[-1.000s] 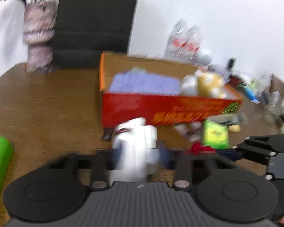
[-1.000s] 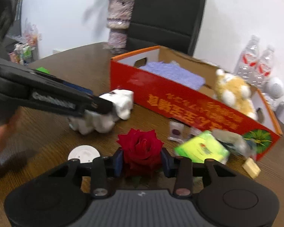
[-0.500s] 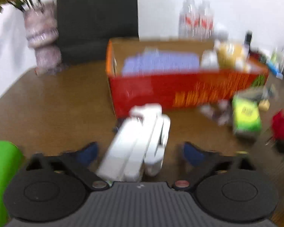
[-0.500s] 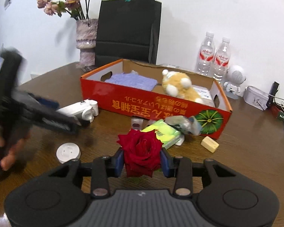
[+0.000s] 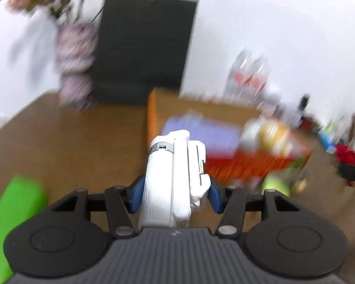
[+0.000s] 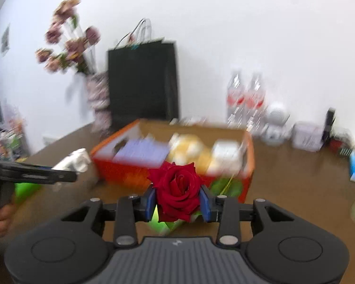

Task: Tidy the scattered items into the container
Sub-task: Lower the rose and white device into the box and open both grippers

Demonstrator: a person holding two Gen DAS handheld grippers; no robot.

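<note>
Left wrist view: left gripper (image 5: pixel 175 194) is clamping a white hard-plastic folding device (image 5: pixel 172 179), jaws just been closing on it; its long axis is pointing fwd, straight at the red cardboard box (image 5: pixel 253 165) just ahead & below. Right gripper (image 6: pixel 178 201) is pinching a soft, velvety red rose (image 6: pixel 177 187), box (image 6: pixel 248 165) lying right ahead too, looking the nearer. Plush toy and purple cloth inside, blurred.
</note>
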